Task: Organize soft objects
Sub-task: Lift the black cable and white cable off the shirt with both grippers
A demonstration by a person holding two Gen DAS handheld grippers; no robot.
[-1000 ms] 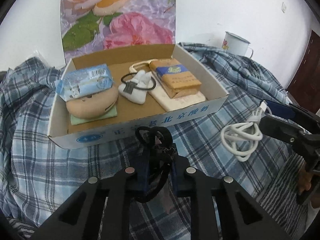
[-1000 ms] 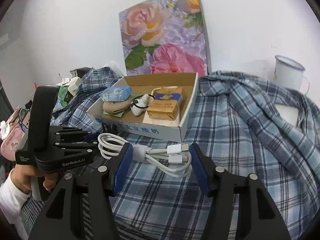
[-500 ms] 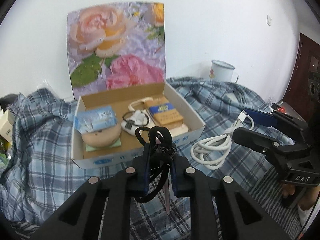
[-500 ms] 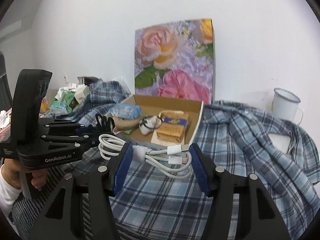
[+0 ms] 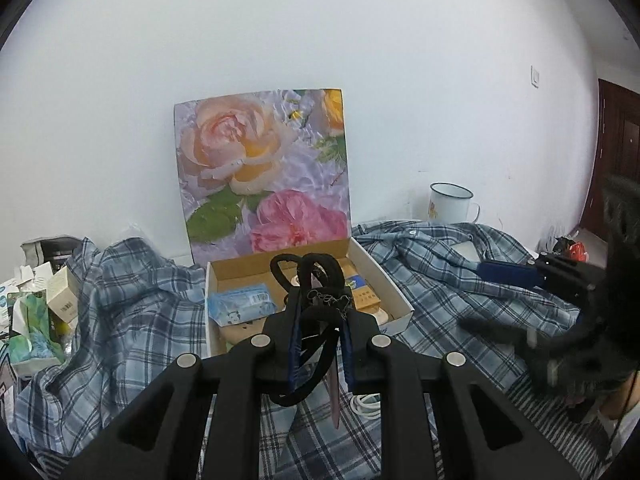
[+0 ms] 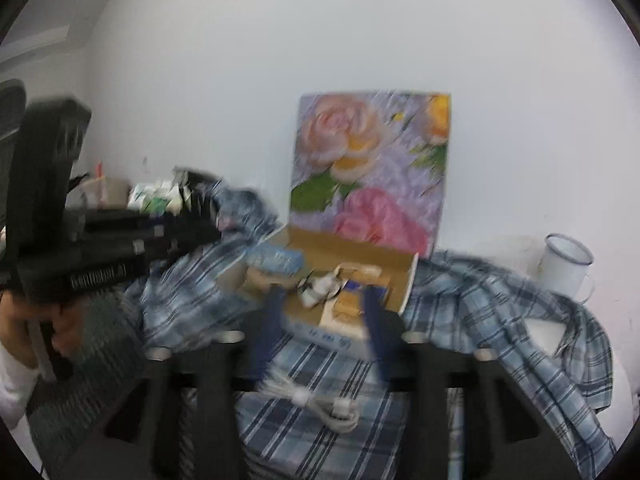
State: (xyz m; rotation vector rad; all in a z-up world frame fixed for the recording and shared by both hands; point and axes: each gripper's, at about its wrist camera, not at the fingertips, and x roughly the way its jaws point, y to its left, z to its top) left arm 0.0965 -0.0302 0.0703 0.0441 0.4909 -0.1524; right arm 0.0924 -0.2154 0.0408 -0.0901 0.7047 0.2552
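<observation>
Plaid cloth (image 5: 132, 312) covers the surface against a white wall, with the cardboard box (image 5: 394, 294) lying ahead of and below both tools. The left hand-held gripper (image 5: 320, 312), pressed together on the black hair ties (image 5: 308, 276), is the nearer to the box; the ties hang lengthwise along its fingers. The right hand-held gripper (image 6: 320, 312) stands spread and empty: its jaws have just been opening, and the white cable (image 6: 316, 404), clamped half a second ago, now lies on the cloth beneath them.
</observation>
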